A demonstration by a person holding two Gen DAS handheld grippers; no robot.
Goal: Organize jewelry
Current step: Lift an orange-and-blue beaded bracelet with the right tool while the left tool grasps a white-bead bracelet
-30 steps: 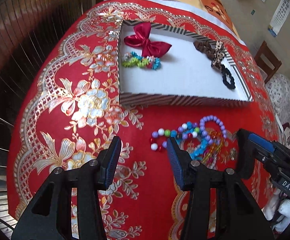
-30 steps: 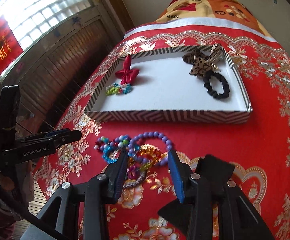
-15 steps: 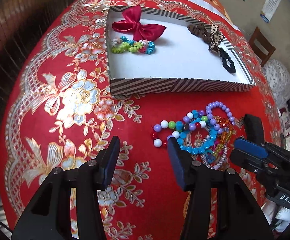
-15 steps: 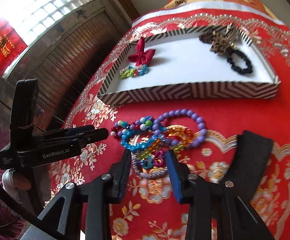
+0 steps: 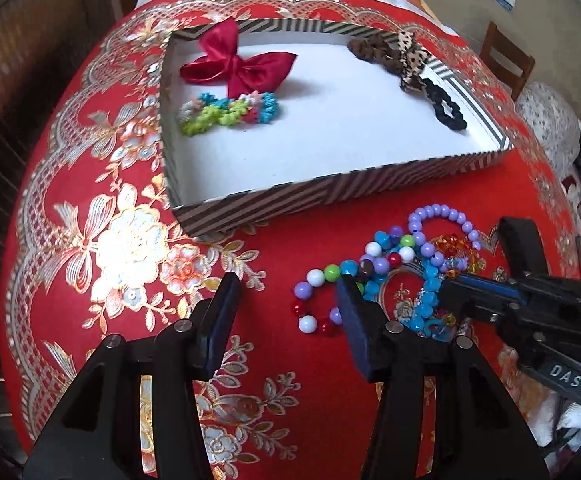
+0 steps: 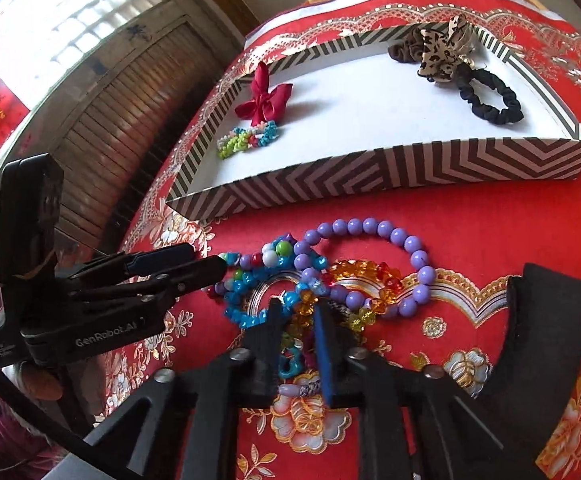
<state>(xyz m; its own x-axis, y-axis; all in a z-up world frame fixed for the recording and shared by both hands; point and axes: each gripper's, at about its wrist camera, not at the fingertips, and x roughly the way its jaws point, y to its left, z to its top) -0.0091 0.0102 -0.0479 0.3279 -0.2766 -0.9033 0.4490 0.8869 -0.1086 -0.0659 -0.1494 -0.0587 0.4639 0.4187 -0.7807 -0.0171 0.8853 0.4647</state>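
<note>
the heap of bead bracelets point(image 6: 330, 276) lies on the red worktop point(image 5: 110, 240) just in front of the striped tray's point(image 6: 370, 176) near wall, its purple loop running long-side parallel to that wall. the right tongs point(image 6: 296, 316) are clenched on an amber-beaded strand at the heap's near edge. the left tongs point(image 5: 286, 292) stand released beside the heap, with bare cloth between them.

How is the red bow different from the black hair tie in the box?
The red bow is shiny, smooth ribbon tied in flat loops; the black hair tie is a dull, crinkly ring with a hole in the middle. The bow lies at the far left of the striped box, next to the colourful coil ties; the black tie lies at the right edge, next to a leopard-print bow. Both rest inside the box on its white floor.
</note>
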